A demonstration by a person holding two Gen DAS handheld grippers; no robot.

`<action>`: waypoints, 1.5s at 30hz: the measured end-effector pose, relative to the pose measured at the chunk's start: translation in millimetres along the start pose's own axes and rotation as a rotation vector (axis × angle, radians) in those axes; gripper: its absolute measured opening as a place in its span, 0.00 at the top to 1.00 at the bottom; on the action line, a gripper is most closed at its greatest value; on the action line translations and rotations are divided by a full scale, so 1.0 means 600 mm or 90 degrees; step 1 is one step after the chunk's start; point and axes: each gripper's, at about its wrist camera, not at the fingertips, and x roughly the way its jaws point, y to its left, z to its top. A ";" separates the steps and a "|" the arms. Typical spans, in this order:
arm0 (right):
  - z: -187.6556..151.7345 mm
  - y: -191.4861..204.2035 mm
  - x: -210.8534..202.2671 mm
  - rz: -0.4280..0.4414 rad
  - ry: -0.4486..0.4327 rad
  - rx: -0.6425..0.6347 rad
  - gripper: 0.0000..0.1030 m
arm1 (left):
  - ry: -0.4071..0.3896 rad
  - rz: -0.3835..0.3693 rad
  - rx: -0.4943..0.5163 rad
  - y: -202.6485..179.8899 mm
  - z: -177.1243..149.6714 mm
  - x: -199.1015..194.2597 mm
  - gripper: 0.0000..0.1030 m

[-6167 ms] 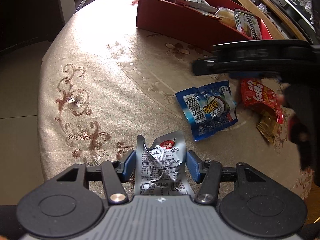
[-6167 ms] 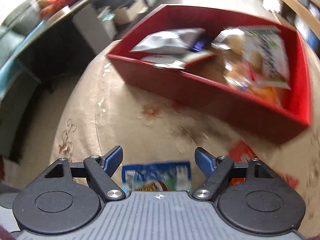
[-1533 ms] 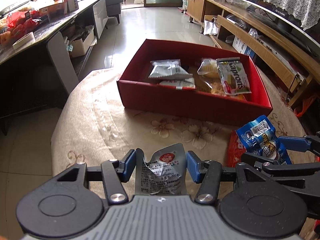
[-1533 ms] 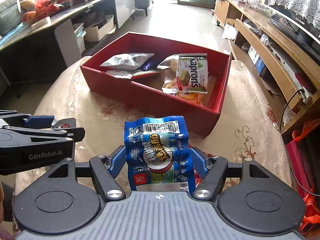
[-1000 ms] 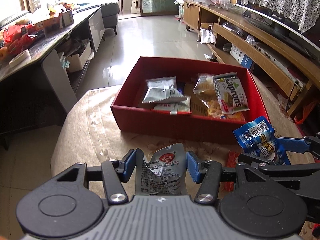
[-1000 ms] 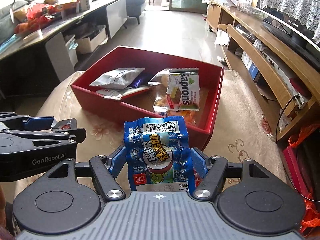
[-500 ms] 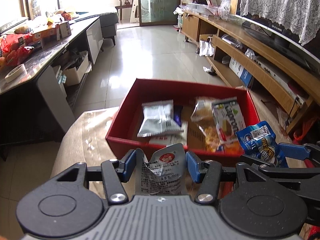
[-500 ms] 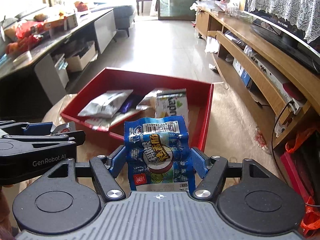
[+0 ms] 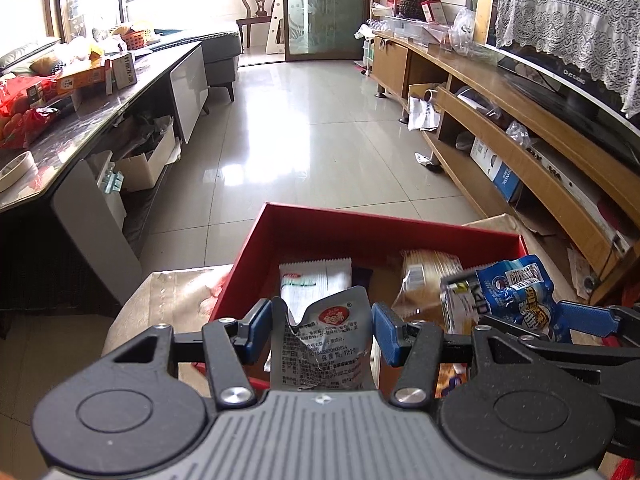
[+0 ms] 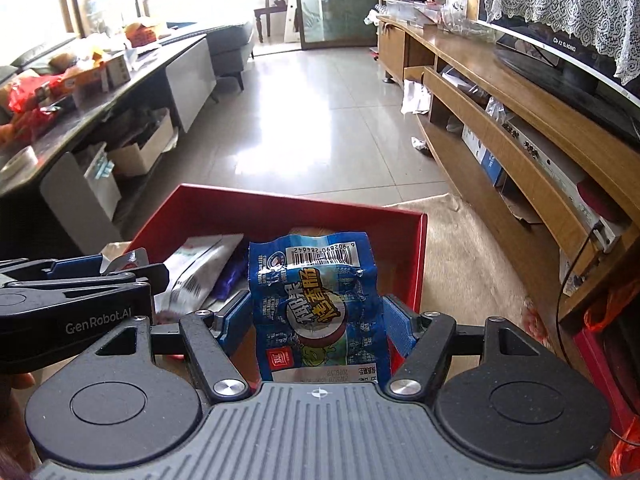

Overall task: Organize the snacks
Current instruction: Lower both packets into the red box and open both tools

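In the left wrist view, the left gripper [image 9: 320, 334] is closed to a narrow gap on a crinkled silver foil packet [image 9: 320, 344], its blue pads pressing both side edges so the packet stands upright with its torn top curling forward and a red round logo showing. The packet hangs over the near wall of the red box [image 9: 384, 226], a shallow cardboard tray with matte red sides that sits on a beige patterned tablecloth [image 9: 168, 300]. Inside the box lie a flat white-and-silver sachet [image 9: 314, 282] and a clear wrapper of tan biscuits [image 9: 426, 280]. To the right, the right gripper [image 9: 532, 320] reaches in over the box with a glossy blue packet [image 9: 516, 292], partly covering a green-and-white wafer pack [image 9: 460, 308]. In the right wrist view, the right gripper [image 10: 318, 320] clamps the same blue packet [image 10: 316, 308] between its blue pads, held upright, barcode at the top, its plastic puffed and wrinkled, above the near edge of the red box [image 10: 280, 204]. At left the left gripper [image 10: 100, 276] juts in beside it, the silver foil packet [image 10: 128, 258] just visible at its tip. A silver sachet [image 10: 204, 264] and a purple wrapper [image 10: 232, 276] lie in the box behind.
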 end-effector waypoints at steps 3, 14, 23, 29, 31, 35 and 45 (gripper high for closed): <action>0.005 -0.006 0.012 -0.001 0.003 0.006 0.27 | 0.003 0.001 -0.001 -0.003 0.008 0.015 0.52; 0.009 -0.022 0.068 0.002 0.020 0.034 0.27 | 0.031 0.010 0.000 -0.012 0.022 0.084 0.52; 0.011 -0.012 0.095 -0.006 0.012 0.015 0.26 | 0.051 0.015 -0.009 -0.006 0.023 0.119 0.52; 0.013 -0.014 0.095 -0.003 0.010 0.006 0.26 | 0.057 0.013 -0.014 -0.003 0.024 0.121 0.51; 0.015 -0.011 0.090 0.000 0.005 0.003 0.26 | 0.060 0.009 -0.022 0.003 0.027 0.118 0.51; 0.021 -0.010 0.076 0.005 -0.013 0.001 0.21 | 0.056 0.003 -0.029 0.009 0.031 0.108 0.50; 0.024 -0.014 0.054 0.002 -0.030 0.003 0.20 | 0.038 -0.012 -0.027 0.008 0.036 0.081 0.46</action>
